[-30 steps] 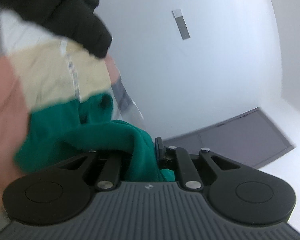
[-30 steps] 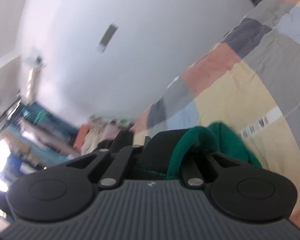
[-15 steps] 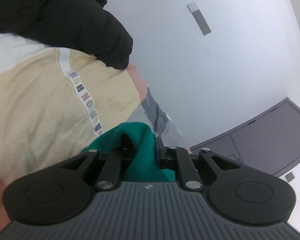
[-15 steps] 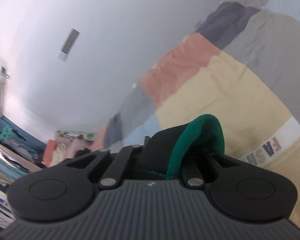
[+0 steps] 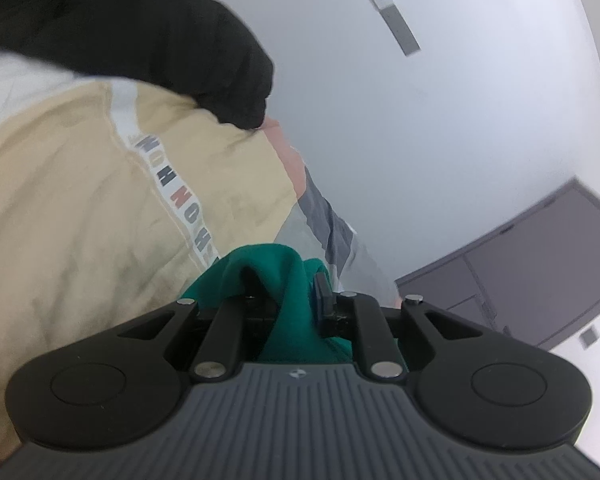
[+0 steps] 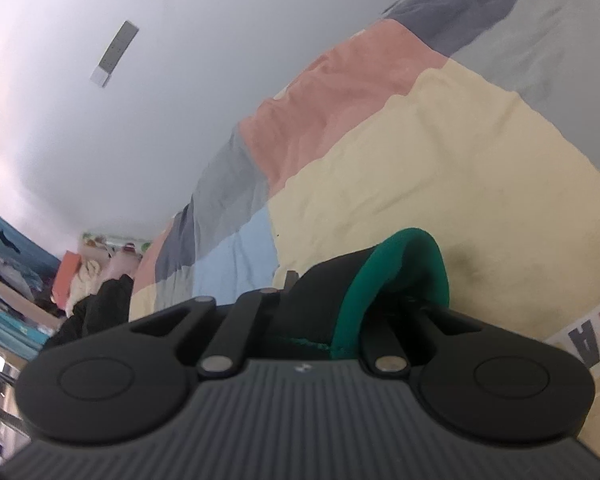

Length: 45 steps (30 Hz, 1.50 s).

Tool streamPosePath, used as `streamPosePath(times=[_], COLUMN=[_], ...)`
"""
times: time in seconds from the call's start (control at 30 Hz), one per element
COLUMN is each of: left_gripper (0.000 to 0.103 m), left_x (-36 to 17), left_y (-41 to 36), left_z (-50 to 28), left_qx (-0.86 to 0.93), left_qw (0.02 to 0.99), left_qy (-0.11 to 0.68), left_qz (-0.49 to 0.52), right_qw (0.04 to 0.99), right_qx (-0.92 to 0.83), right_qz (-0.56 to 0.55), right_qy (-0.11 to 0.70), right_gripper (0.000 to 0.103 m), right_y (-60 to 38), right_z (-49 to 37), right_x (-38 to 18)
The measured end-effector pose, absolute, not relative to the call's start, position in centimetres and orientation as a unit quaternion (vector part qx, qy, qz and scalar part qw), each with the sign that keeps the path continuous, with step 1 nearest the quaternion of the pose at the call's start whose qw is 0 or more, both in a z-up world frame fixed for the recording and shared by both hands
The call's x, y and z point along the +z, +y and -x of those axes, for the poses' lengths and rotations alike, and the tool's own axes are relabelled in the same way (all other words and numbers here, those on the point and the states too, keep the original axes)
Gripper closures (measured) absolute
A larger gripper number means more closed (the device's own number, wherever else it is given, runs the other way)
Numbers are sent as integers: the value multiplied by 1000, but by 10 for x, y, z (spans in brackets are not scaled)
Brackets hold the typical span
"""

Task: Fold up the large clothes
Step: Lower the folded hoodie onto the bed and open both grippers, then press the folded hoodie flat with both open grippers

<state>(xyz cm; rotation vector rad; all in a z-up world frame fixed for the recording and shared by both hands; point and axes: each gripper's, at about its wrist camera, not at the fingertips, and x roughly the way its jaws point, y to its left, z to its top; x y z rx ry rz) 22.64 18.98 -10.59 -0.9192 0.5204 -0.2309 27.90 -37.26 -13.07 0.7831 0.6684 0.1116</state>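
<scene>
A dark green garment [image 5: 290, 304] is bunched between the jaws of my left gripper [image 5: 296, 284], which is shut on a fold of it; one black finger [image 5: 323, 292] shows beside the cloth. In the right wrist view the same green garment [image 6: 404, 264], with a black panel [image 6: 320, 292], arches up out of my right gripper [image 6: 364, 296], which is shut on it. The cloth hides the fingertips. Both grippers hang low over a patchwork bedspread [image 6: 420, 168]. The rest of the garment is out of sight.
The bedspread [image 5: 80, 220] has beige, pink, grey and blue patches and a lettered white strip [image 5: 172, 200]. A black jacket [image 5: 140, 32] lies at its far end. A grey cabinet [image 5: 540, 260] stands against the white wall. Piled clothes and clutter [image 6: 92, 276] sit beyond the bed's edge.
Both grippers have sunk toward the bedspread, which now fills more of each view. The green cloth that hung out to the left of the left gripper now bunches at its jaws.
</scene>
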Motion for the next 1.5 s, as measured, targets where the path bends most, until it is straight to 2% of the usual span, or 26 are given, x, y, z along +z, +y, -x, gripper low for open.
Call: streamPosePath(times=[0.03,0.07,0.1,0.13,0.17,0.2,0.23,0.3,0.33,0.6,0.77,1.1,1.17,1.33,1.43,1.5], left_gripper=[85,78,61,50,33,21,17,17,17,17,17,17,17,17,17,17], left_x=[-102,-98,-94,-89,-84,-78,-72,-61,-55,-17,-7,-46,-57,-73,-76,-77], left_y=[188,186,183,181,178,174,171,165,161,117,85,59,61,63,65,68], left_z=[-225,-222,-219,-215,-210,-204,-198,-188,-181,-117,-89,-115,-125,-144,-160,-174], left_qx=[-109,-110,-114,-119,-121,-115,-107,-100,-95,-112,-166,-135,-114,-89,-79,-73], left_qw=[861,864,867,871,877,885,892,902,910,951,955,949,947,945,946,945], left_qy=[248,247,247,243,235,227,223,221,218,189,177,255,274,291,290,292], left_qz=[430,424,417,410,401,389,379,357,340,217,171,126,125,116,123,130], right_qw=[873,877,879,882,887,891,894,895,894,919,937,968,964,938,927,926], right_qx=[53,51,51,52,52,53,53,57,63,61,81,84,101,122,101,90], right_qz=[-365,-357,-351,-343,-332,-322,-313,-316,-322,-269,-215,-156,-154,-118,-74,-59], right_qy=[320,318,318,319,317,316,315,309,306,283,264,179,193,304,353,362], right_gripper=[93,93,90,88,88,82,69,52,49,43,43,43,43,46,59,59], right_y=[-370,-368,-366,-364,-362,-360,-358,-357,-357,-340,-318,-297,-293,-265,-252,-248], right_z=[-277,-274,-273,-271,-267,-264,-261,-251,-246,-190,-156,-119,-124,-157,-182,-198], right_x=[-128,-124,-121,-117,-112,-108,-104,-96,-93,-53,-31,-6,-10,-47,-70,-78])
